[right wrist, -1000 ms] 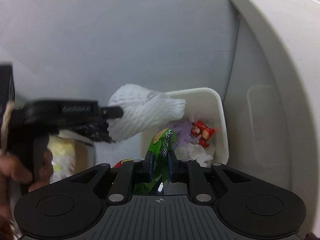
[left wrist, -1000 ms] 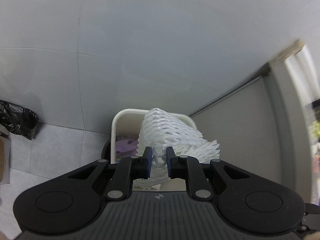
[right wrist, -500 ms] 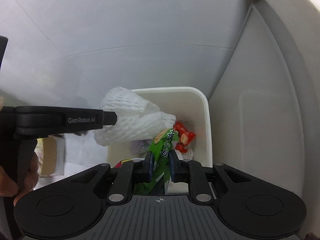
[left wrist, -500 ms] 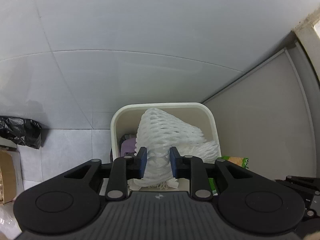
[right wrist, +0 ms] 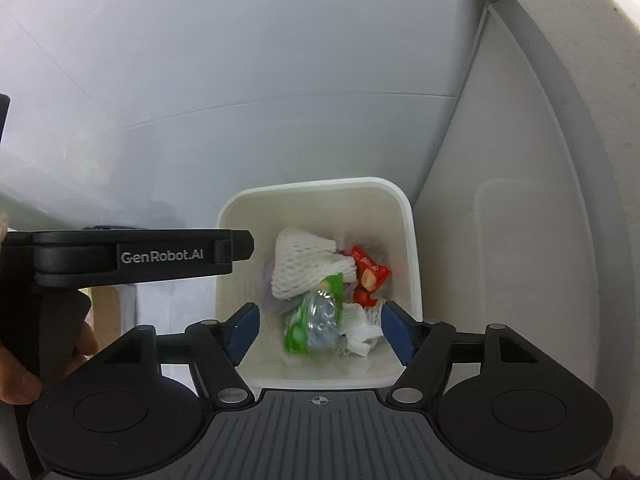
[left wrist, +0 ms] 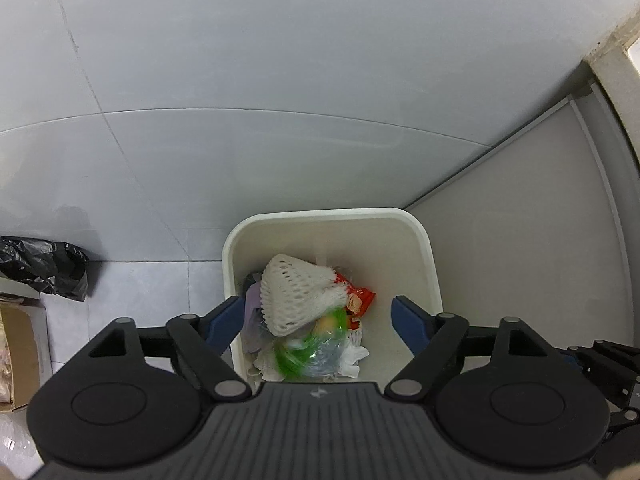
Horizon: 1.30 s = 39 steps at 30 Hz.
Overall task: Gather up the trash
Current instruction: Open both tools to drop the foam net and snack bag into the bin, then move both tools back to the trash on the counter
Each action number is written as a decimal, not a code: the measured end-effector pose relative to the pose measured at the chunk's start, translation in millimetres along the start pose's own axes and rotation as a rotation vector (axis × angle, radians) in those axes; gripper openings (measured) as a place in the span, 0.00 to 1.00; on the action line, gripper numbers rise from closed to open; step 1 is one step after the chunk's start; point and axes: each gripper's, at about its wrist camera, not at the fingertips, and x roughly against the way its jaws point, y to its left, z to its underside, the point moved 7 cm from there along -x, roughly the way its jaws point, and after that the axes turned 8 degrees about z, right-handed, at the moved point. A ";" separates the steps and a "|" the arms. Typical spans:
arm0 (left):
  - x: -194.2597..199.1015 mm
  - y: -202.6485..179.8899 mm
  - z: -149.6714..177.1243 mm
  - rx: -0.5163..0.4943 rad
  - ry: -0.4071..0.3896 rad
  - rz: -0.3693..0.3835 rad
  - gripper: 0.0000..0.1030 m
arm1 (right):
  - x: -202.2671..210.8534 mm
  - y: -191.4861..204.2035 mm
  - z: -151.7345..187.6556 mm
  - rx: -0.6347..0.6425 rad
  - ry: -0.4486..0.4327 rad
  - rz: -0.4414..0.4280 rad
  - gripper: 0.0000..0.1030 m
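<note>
1. Left wrist view: left gripper (left wrist: 318,314) pointed steeply down over the white bin (left wrist: 420,236); jaws spread wide, just opened, nothing between the blue pads (left wrist: 406,322).
2. Same view: white foam net (left wrist: 294,294) lying inside the bin on top of the other trash, clear of both pads.
3. Same view: red snack wrapper (left wrist: 358,298) just right of the net, touching it; green wrapper (left wrist: 310,350) below the net, blurred; crumpled white paper (left wrist: 352,358) at the lower edge of the heap.
4. Same view: bin set in a corner between a grey wall (left wrist: 280,80) and a pale panel (left wrist: 520,220); black plastic bag (left wrist: 44,266) on the tiled floor at far left, well apart from the bin; cardboard box (left wrist: 20,344) below the bag.
5. Right wrist view: right gripper (right wrist: 320,326) above the same bin (right wrist: 410,220); jaws spread wide, just opened, pads (right wrist: 242,330) gripping nothing.
6. Same view: green wrapper (right wrist: 316,318) lying loose in the bin between and beyond the pads, not touched; foam net (right wrist: 302,268) above it; red wrapper (right wrist: 368,276) to the right; white paper (right wrist: 360,334) beside the right pad.
7. Same view: left gripper (right wrist: 140,258) seen side-on at left, reaching just over the bin rim; a hand (right wrist: 24,372) on its handle.
</note>
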 end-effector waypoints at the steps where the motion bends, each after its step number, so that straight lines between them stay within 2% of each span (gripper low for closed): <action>1: 0.8 0.2 -0.1 0.000 -0.001 -0.002 0.80 | 2.0 1.1 0.3 -0.003 -0.002 -0.005 0.70; 9: 16.5 -0.5 -0.2 -0.014 -0.019 -0.011 0.92 | 26.4 -0.9 -4.5 0.026 -0.023 -0.047 0.75; 24: 52.5 4.9 13.0 0.020 -0.056 -0.031 0.99 | 86.5 14.5 11.7 0.194 -0.122 -0.108 0.82; 28: 61.8 1.6 16.6 0.022 -0.040 -0.030 0.99 | 105.7 15.6 13.0 0.220 -0.165 -0.125 0.83; 33: 80.3 -7.2 18.1 0.024 -0.069 -0.014 0.99 | 139.7 7.7 15.4 0.252 -0.248 -0.113 0.85; 39: 101.6 -25.0 17.8 0.030 -0.107 0.027 0.99 | 183.4 -23.5 20.6 0.247 -0.357 -0.055 0.87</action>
